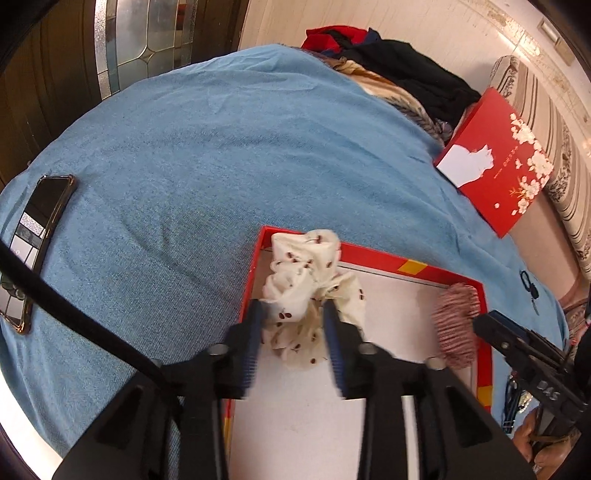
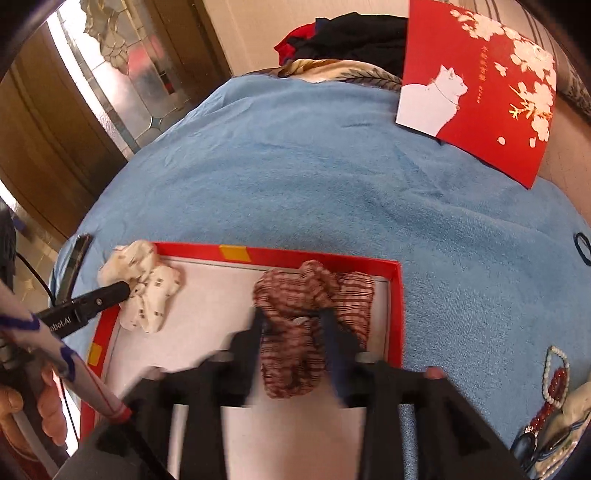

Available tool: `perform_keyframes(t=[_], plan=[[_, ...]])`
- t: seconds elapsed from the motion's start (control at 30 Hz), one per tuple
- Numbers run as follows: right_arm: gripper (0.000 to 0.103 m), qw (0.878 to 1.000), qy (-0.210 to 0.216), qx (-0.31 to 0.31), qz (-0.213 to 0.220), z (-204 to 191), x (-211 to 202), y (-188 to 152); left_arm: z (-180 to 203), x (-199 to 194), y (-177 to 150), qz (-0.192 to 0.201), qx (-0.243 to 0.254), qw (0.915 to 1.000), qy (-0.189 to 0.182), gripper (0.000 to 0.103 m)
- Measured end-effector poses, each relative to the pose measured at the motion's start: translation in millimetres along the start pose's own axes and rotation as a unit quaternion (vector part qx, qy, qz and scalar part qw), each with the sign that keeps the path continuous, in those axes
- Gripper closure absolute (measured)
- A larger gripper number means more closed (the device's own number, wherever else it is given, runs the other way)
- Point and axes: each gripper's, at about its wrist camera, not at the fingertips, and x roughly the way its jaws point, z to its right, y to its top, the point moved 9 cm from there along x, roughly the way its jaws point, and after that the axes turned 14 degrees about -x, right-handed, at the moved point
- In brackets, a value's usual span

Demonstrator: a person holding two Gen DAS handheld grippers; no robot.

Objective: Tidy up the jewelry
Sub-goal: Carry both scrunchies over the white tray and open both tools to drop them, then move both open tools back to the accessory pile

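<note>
A home: blue towel-covered surface (image 1: 229, 147), piled clothes (image 1: 399, 62), leaded-glass door (image 1: 147, 33), striped upholstery (image 1: 546, 140).

**Two scrunchies in the red tray, beads at the bed's right edge**

A shallow red tray (image 2: 395, 317) with a white floor lay open on the blue-covered bed. A cream scrunchie (image 1: 314, 295) printed with small dark cherries sat bunched in the tray's far left corner, part of it draped over the rim. A scrunchie in red-and-white stripes (image 2: 310, 325) lay crumpled against the far wall toward the tray's right corner. Outside the tray, near the bed's right edge, a white pearl strand (image 2: 550, 373) and a red bead strand (image 2: 554, 387) lay tangled together. A thin black hair tie (image 2: 583, 249) lay farther along that edge.
</note>
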Motion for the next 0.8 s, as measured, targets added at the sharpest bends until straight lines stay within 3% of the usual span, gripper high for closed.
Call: perform_keyframes(t=[0.13,0.3,0.33,0.4,0.47,0.8], plan=[[0.049,0.999,0.015,0.023,0.024,11.8,-34.9,-17.2,1.1,-23.9,-6.1,0.011,0.002,0.9998,-0.016,0.058],[0.050,1.000,0.004,0.029,-0.007,21.6,-47.3,-75.7,-2.6,-66.9,-22.5,0.044,0.005,0.9989,-0.014,0.050],[0.054,0.999,0.006,0.030,-0.012,20.5,-45.8,-83.9,-2.8,-73.0,-27.4,0.046,0.007,0.9988,-0.015,0.050],[0.083,0.999,0.005,0.036,-0.028,19.3,-39.7,-98.7,-2.5,-86.8,-41.1,0.046,0.012,0.9988,-0.016,0.050],[0.095,0.998,0.004,0.046,-0.043,18.5,-33.5,-113.1,-1.0,-97.9,-51.9,0.047,0.014,0.9986,-0.018,0.050],[0.093,0.998,-0.003,0.050,-0.045,-9.7,-57.0,-147.2,23.8,-140.4,-95.7,0.068,0.068,0.9953,-0.015,0.050]])
